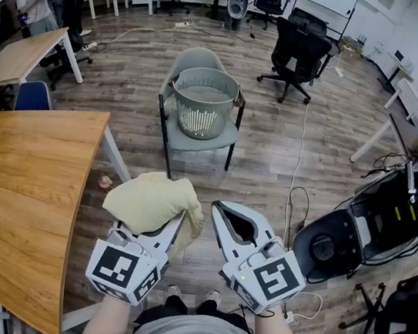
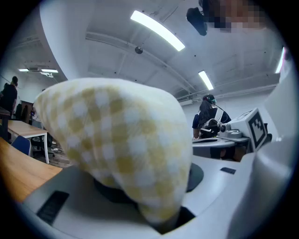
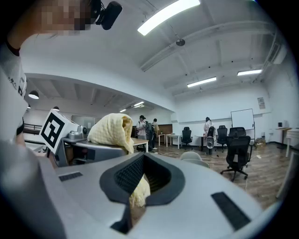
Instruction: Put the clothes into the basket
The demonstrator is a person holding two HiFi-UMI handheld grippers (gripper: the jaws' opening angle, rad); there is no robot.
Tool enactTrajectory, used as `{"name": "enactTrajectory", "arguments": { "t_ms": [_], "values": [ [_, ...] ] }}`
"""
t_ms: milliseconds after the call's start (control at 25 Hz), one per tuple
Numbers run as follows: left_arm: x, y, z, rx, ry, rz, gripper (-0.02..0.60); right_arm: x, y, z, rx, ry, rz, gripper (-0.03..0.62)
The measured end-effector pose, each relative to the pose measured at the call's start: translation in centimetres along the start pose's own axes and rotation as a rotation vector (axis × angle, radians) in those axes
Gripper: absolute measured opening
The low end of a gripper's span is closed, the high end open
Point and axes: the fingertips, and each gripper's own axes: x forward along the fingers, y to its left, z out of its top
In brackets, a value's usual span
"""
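Pale yellow checked cloth (image 1: 153,202) sat bunched in the left gripper (image 1: 169,233), whose jaws were clamped on it, above the wood-plank floor (image 1: 311,162) and just beside the corner of the light wooden table (image 1: 25,197). Near it the right gripper (image 1: 221,215) hung with its jaws together and nothing between them. Well ahead of both, the grey-green slatted plastic basket (image 1: 202,107) stood on the seat of a grey-green chair (image 1: 215,136), apart from the cloth.
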Motion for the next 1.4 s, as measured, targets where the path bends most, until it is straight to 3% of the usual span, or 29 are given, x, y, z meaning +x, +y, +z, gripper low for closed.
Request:
{"name": "enactTrajectory", "arguments": {
  "t_ms": [920,1120,1400],
  "values": [
    [-2.1,3.8,-0.5,0.011,-0.005,-0.057,0.183,2.3,3.2,0.0,0.019,-0.017,-0.049,0.009],
    [-0.6,4.8,0.0,0.002,-0.011,-0.076,0.183,3.7,2.3,0.2,-0.001,-0.018,-0.052,0.009],
    [3.7,7.3,0.7,-0.002,-0.025,-0.038,0.183,7.1,-1.6,0.4,0.016,-0.028,-0.003,0.009]
  ]
}}
